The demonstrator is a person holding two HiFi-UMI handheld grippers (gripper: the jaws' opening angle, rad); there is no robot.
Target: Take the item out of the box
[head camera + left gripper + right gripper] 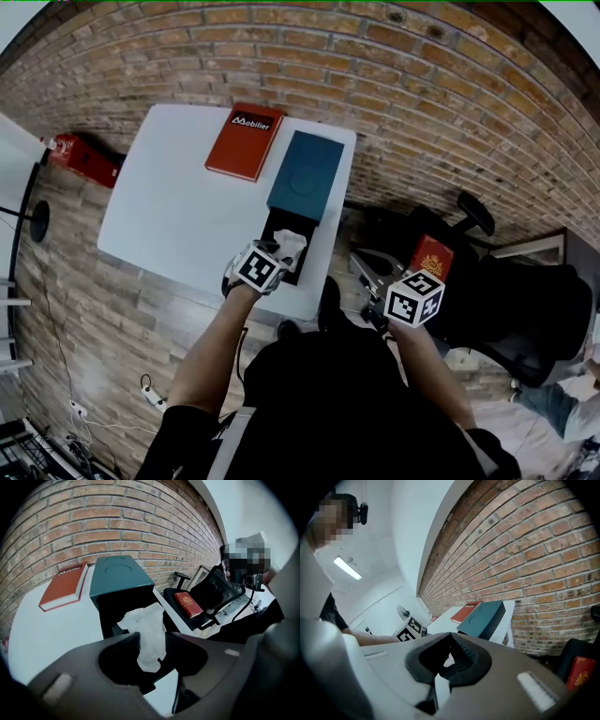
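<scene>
On the white table point(178, 216) an open black box point(277, 223) stands at the near edge, with its teal lid point(305, 173) lying just behind it. A crumpled white item point(292, 246) sticks up out of the box. My left gripper point(281, 255) is over the box. In the left gripper view the white item point(147, 630) hangs pinched between the jaw tips of the left gripper point(152, 641), above the black box point(117, 606). My right gripper point(367, 272) hovers off the table's right side; in the right gripper view the right gripper point(451, 634) has its jaws together and holds nothing.
A red book point(245, 141) lies at the table's far edge, left of the teal lid. Right of the table stands a black office chair point(525, 300) with a small red book point(433, 258) on it. A brick wall runs behind the table.
</scene>
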